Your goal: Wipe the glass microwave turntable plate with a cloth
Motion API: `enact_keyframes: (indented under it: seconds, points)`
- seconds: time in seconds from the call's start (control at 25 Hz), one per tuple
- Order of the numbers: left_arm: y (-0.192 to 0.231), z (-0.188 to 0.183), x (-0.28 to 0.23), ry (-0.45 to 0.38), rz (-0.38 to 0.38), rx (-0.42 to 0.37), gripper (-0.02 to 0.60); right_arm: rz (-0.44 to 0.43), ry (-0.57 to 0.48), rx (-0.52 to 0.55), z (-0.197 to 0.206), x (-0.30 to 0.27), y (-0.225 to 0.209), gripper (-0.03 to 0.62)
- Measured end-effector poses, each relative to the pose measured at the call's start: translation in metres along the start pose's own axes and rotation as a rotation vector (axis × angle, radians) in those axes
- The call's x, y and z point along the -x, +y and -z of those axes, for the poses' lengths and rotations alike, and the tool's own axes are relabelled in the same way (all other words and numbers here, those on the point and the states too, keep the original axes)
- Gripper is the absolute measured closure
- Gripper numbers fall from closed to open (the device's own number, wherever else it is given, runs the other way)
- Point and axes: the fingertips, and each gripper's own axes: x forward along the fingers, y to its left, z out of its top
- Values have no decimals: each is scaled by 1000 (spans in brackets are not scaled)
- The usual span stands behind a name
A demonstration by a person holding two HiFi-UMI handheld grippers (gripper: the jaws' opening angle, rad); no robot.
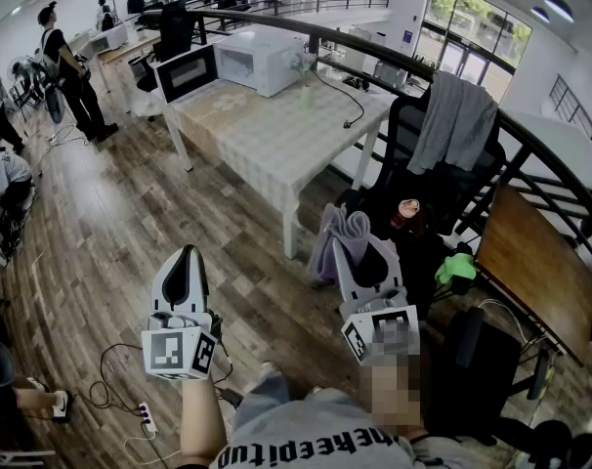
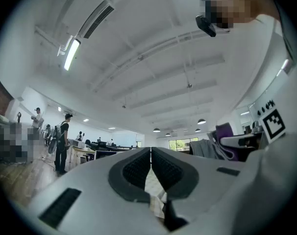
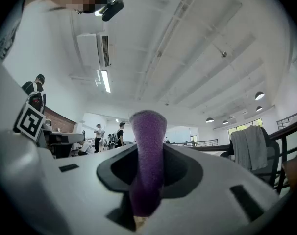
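Observation:
In the head view both grippers are held close to my body above the wooden floor, well short of the white table. My left gripper is shut with nothing between its pads. Its tips meet in the left gripper view. My right gripper is shut on a purple cloth, which hangs down to its left. In the right gripper view the purple cloth sticks up between the jaws. No glass turntable plate shows in any view.
On the table stand a white microwave and a dark-doored one. A chair draped with a grey garment and a brown desk stand at the right. Cables and a power strip lie on the floor. People stand far left.

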Motion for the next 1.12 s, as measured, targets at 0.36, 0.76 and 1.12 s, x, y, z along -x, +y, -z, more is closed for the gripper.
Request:
enact_keyframes:
  seconds: [0.36, 0.76, 1.12]
  points:
    - [12, 3, -6, 8, 6, 8, 571, 6, 0, -8, 2, -11, 5, 485]
    - [39, 7, -26, -3, 6, 4, 571, 43, 3, -33, 10, -42, 5, 484]
    - [83, 10, -47, -25, 25, 8, 571, 44, -16, -53, 13, -86, 28, 484]
